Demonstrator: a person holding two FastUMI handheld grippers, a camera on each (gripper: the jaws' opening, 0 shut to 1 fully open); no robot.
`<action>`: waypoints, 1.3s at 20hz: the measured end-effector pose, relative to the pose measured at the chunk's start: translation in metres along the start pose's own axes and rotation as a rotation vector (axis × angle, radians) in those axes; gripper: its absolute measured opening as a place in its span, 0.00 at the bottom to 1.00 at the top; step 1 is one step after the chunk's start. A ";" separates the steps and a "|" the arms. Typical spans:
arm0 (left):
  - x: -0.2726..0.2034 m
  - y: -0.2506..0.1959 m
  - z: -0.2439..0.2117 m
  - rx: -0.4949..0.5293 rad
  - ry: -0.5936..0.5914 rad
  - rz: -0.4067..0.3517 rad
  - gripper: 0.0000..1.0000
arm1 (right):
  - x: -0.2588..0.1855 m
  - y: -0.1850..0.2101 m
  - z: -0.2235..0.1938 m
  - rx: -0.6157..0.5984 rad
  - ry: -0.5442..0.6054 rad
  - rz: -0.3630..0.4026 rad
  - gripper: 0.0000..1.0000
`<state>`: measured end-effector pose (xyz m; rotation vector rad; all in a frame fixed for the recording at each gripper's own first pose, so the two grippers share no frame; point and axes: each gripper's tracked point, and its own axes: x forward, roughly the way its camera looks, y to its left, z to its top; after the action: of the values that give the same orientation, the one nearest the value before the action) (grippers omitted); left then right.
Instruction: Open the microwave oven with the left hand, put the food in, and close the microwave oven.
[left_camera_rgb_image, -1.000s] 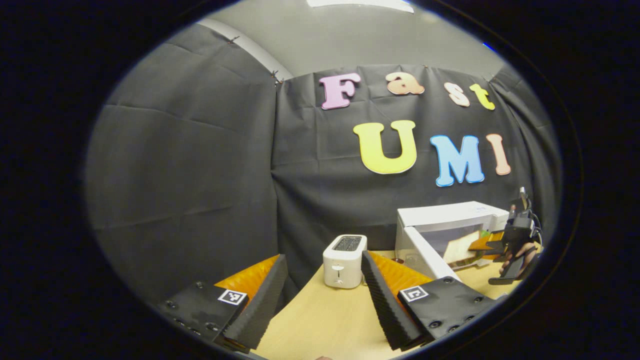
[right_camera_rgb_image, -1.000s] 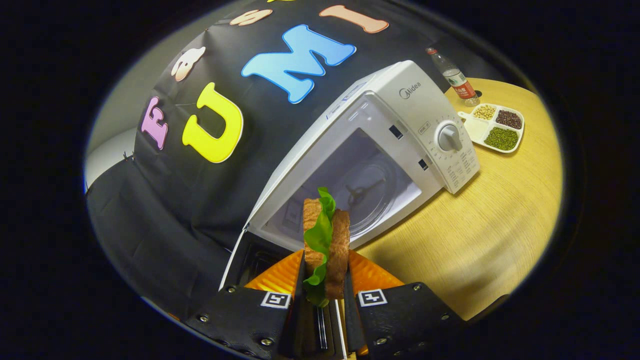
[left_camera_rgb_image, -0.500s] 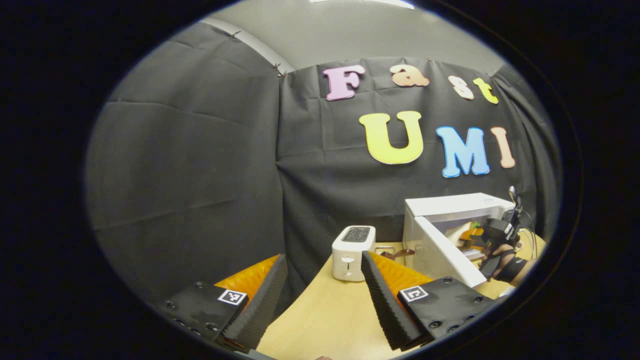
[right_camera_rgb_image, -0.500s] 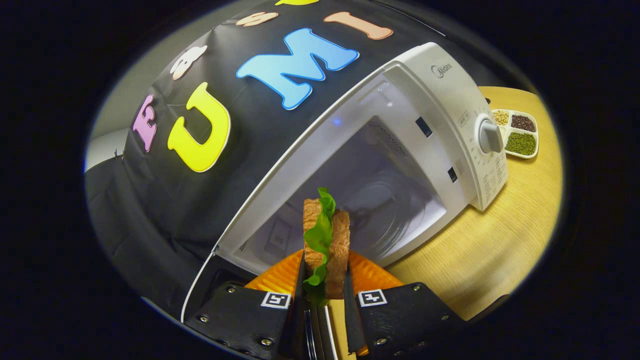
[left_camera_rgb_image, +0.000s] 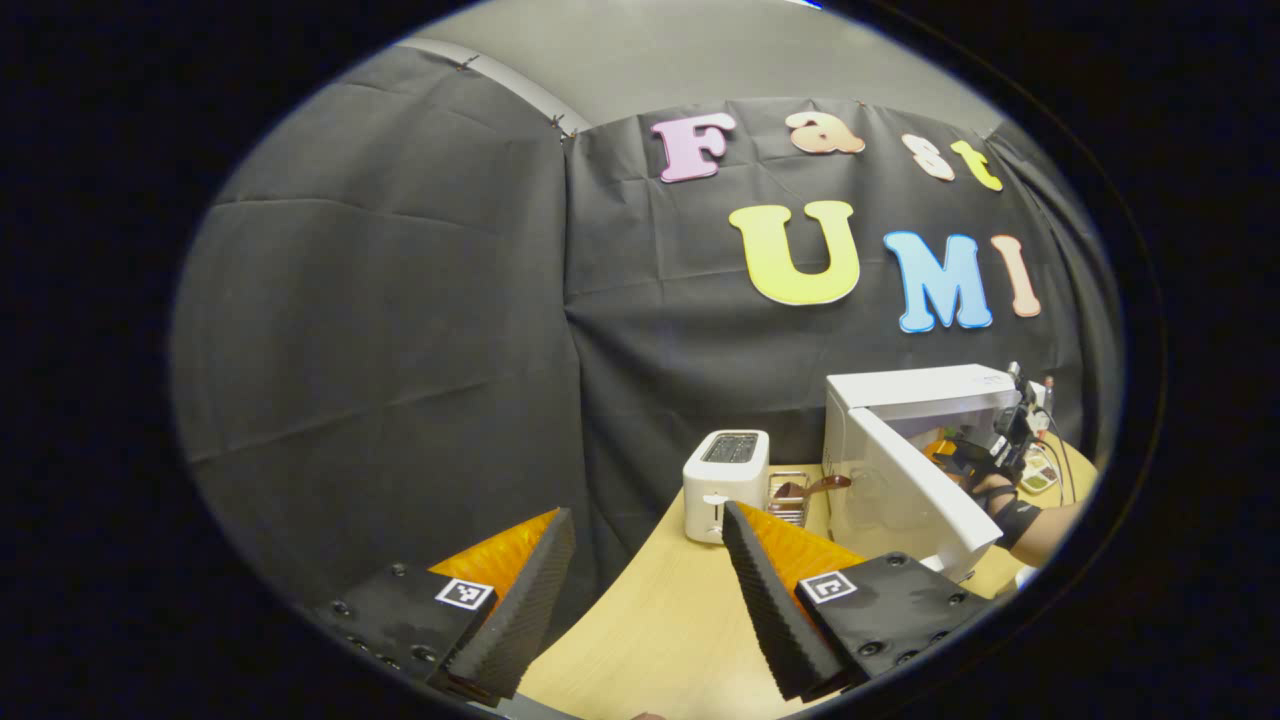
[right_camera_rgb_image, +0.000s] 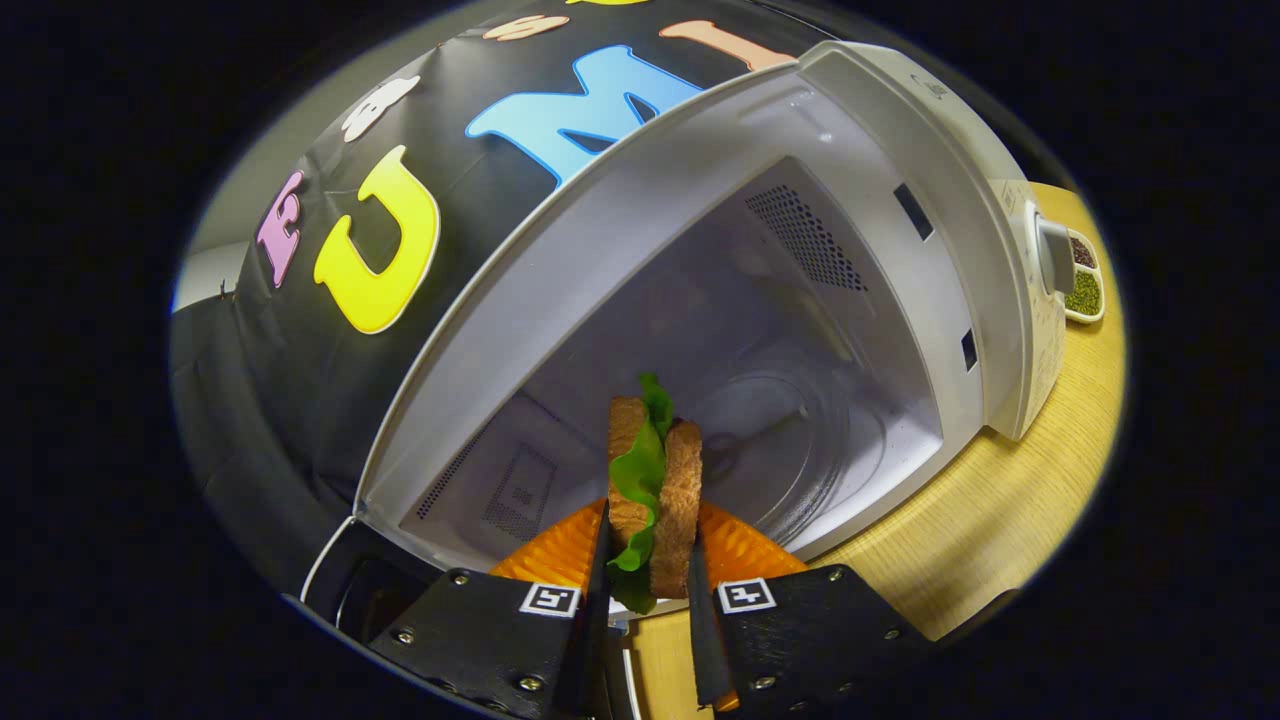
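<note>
The right gripper (right_camera_rgb_image: 645, 590) clamps a sandwich (right_camera_rgb_image: 654, 480) of two bread slices and lettuce between both fingers, at the mouth of the open microwave oven (right_camera_rgb_image: 800, 300), before the glass turntable (right_camera_rgb_image: 800, 440). The left gripper (left_camera_rgb_image: 645, 590) holds nothing, fingers spread wide, above the wooden table (left_camera_rgb_image: 650, 630). Its view shows the oven door (left_camera_rgb_image: 915, 485) swung open, a white toaster (left_camera_rgb_image: 725, 470) beside it.
</note>
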<state>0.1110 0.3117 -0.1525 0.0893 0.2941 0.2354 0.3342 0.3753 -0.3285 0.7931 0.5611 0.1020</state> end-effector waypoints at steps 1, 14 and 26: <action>0.000 0.001 -0.001 0.003 0.000 0.002 0.99 | 0.001 -0.003 -0.001 0.003 0.003 -0.013 0.35; 0.008 -0.014 -0.006 -0.022 0.004 -0.021 0.99 | -0.019 -0.040 0.019 -0.345 -0.037 -0.226 0.96; 0.011 -0.052 -0.018 -0.065 -0.016 -0.071 0.99 | -0.157 0.023 0.098 -0.649 -0.219 -0.061 0.97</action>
<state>0.1271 0.2652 -0.1792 0.0165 0.2735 0.1731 0.2537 0.2827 -0.1879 0.1503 0.3106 0.1303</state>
